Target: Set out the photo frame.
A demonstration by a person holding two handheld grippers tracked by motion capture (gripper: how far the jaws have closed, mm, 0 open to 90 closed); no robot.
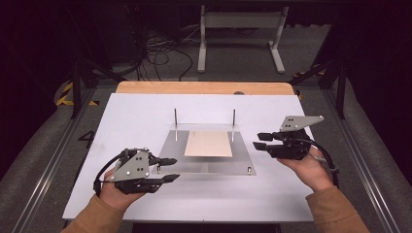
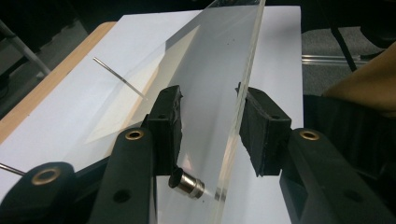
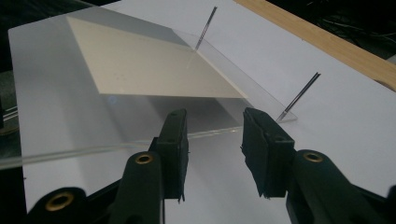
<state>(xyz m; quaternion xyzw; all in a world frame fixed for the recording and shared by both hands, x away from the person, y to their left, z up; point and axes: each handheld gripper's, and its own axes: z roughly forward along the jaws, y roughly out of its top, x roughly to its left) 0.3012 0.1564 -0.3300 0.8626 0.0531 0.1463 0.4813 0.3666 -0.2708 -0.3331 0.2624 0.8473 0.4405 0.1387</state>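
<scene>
A clear acrylic plate point(image 1: 204, 165) lies at the middle of the white board point(image 1: 136, 116), with a beige sheet point(image 1: 209, 143) on it. Two thin metal rods point(image 1: 176, 118) point(image 1: 233, 119) stand upright at its rear corners. My left gripper point(image 1: 174, 169) is open at the plate's front-left corner. In the left gripper view the left gripper point(image 2: 212, 135) has the plate point(image 2: 210, 79) edge between its spread jaws, beside a small metal stud point(image 2: 187, 183). My right gripper point(image 1: 257, 141) is open at the plate's right edge. In the right gripper view the right gripper point(image 3: 212, 149) faces that edge and the beige sheet point(image 3: 154, 65).
A second small stud point(image 1: 249, 170) stands at the plate's front-right corner. A wooden strip point(image 1: 204, 88) runs along the board's far edge. Beyond it are a white stand point(image 1: 240, 34) and loose cables point(image 1: 160, 53) on the floor. Metal rails flank the table.
</scene>
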